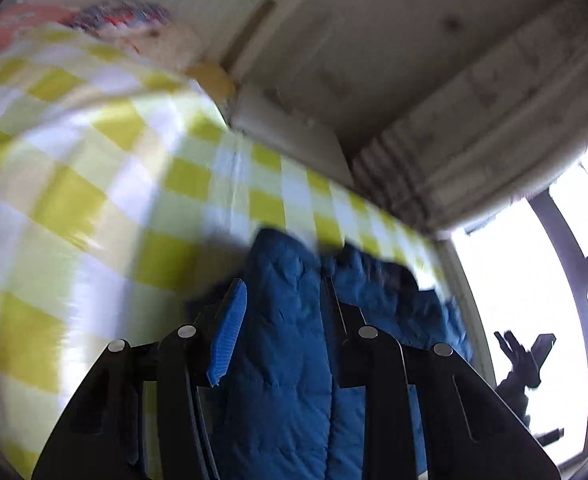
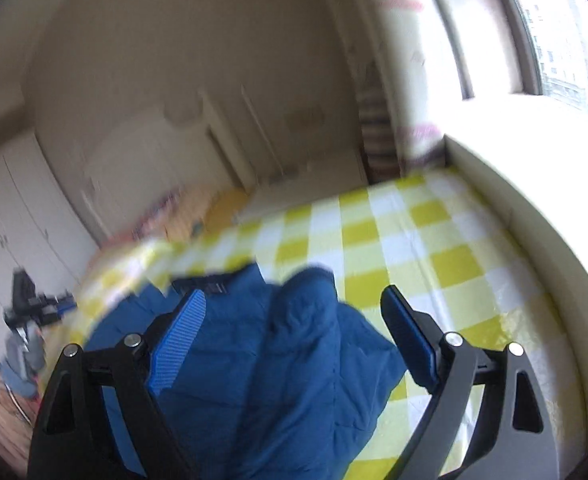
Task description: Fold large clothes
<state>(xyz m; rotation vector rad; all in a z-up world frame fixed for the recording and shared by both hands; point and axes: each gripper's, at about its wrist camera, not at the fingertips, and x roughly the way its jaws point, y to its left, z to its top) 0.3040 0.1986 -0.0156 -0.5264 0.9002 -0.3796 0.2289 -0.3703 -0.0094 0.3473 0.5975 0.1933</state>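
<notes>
- Clearly, the blue padded jacket (image 2: 278,360) is lying bunched on the bed (image 2: 414,248), on its yellow-and-white checked cover, with thick folds heaped up and an edge doubled over near the middle.
- It is not looking like a finished fold: the outline is lumpy and uneven, so I judge the work as partway through, with flattening and at least one more fold left.
- The left tool (image 1: 286,312) is sitting with the quilted cloth bulging between its fingers, which are standing only a little apart; whether the pads are gripping the cloth I cannot tell.
- The right tool (image 2: 294,304) is standing wide apart over the jacket, its pads clear of the fabric and holding nothing.
- Both views are blurring, so finer creases are staying unreadable.
</notes>
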